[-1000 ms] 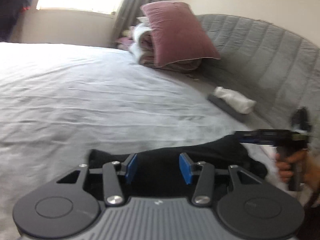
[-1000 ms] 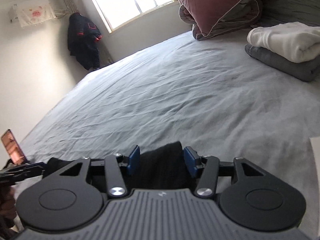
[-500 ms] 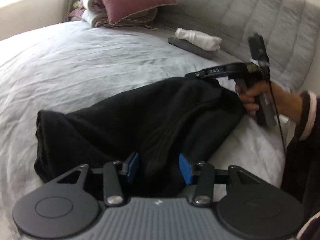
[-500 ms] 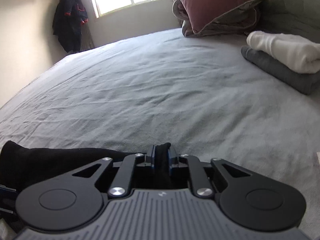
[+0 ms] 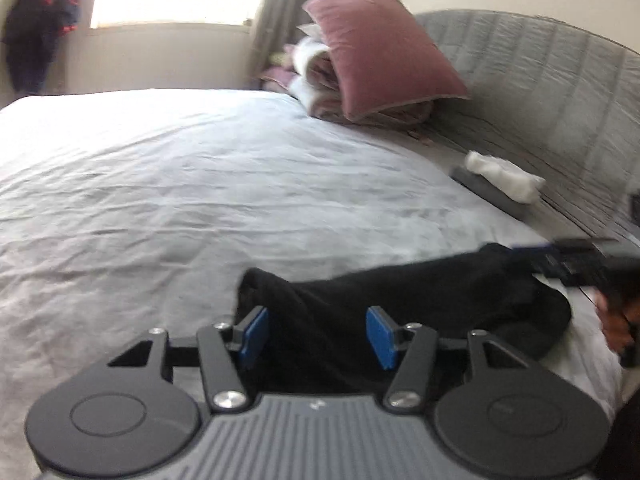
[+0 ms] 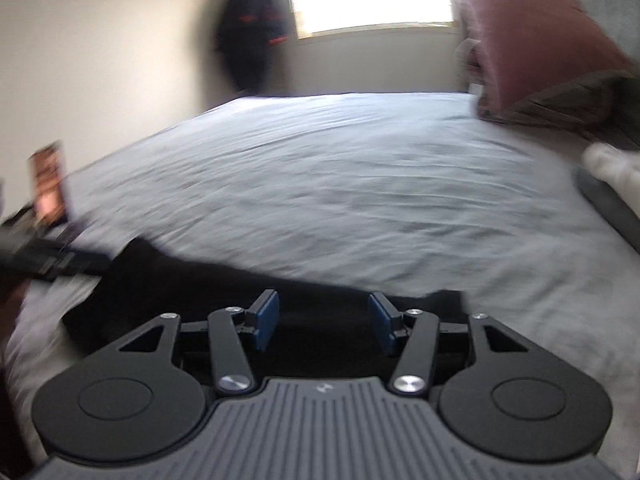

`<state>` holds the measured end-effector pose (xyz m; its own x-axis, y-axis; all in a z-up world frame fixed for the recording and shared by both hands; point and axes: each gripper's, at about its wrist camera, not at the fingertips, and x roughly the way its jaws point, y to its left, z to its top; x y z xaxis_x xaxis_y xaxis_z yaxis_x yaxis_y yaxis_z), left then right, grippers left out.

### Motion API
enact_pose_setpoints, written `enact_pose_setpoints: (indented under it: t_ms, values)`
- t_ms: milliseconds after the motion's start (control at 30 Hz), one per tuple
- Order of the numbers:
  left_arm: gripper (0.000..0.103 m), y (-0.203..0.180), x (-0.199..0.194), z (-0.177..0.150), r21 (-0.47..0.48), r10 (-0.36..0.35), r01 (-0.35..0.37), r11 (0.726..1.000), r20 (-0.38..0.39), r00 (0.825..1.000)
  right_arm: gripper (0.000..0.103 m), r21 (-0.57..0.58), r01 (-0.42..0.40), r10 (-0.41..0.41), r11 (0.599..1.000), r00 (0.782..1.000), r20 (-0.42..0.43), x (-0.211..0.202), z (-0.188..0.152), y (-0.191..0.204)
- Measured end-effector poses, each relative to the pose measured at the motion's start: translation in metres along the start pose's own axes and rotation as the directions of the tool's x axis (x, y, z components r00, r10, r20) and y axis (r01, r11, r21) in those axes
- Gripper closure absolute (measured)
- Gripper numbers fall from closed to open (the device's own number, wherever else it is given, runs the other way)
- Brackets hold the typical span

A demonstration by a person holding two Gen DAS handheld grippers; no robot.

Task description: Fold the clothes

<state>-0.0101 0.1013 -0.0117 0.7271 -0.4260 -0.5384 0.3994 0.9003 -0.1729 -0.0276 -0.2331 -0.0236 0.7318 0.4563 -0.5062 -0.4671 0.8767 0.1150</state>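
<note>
Lying along the near edge of the pale grey wrinkled bedsheet (image 5: 200, 184), the black soft fabric garment (image 5: 400, 300) stretches from one gripper to the other. The left gripper (image 5: 316, 334) has its blue-padded jaws opening, pads apart and not pressing, with the dark cloth lying between and under them. The right gripper (image 6: 322, 322) is likewise opening, released, its pads clear of the black cloth that runs beneath and between them in a blurred view.
</note>
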Motion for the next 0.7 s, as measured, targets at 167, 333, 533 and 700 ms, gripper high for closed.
enact_pose_setpoints:
  t_ms: [167,333,533,700]
  values:
    - [0.068,-0.004,0.018,-0.003,0.025,0.115,-0.114,0.993,-0.065,0.991,0.049,-0.121,-0.113,0.105,0.986,0.992,-0.073,0.003,-0.011,0.032]
    - [0.075,-0.017,0.032,-0.013,0.168,0.263,-0.245,0.955,-0.099,0.96,0.05,-0.19,-0.131,0.107,0.973,0.985,-0.132,0.02,-0.02,0.05]
    - [0.072,-0.012,0.014,-0.004,0.109,0.247,-0.24,0.965,-0.058,0.967,0.057,-0.152,-0.198,0.174,0.968,0.972,-0.156,0.023,-0.017,0.054]
    - [0.071,-0.015,0.0,0.003,0.076,0.251,-0.254,0.964,0.05,0.967,0.057,-0.139,-0.065,0.062,0.988,0.998,-0.024,0.001,-0.008,0.036]
